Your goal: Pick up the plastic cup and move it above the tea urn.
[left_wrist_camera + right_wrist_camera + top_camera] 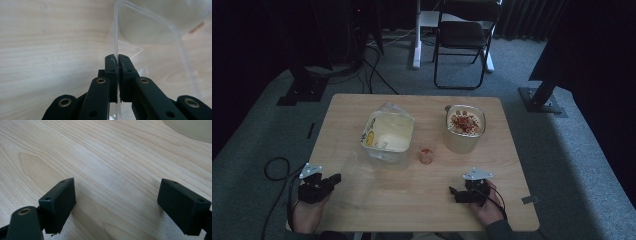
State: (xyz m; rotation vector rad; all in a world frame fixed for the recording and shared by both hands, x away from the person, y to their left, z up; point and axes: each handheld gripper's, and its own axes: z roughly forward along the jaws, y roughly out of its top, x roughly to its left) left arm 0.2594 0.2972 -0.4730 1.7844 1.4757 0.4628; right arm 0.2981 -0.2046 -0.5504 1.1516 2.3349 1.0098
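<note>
Clear plastic lid (353, 176) lies on the surface (422, 200), at seven o'clock from the tub (388, 134); left tool (117, 65) pinches its rim, right tool (115, 205) gapes empty.

A clear, thin plastic rectangular lid (150, 37) is held on edge by its rim, tilted above the desk (50, 37), near its front left.
</note>
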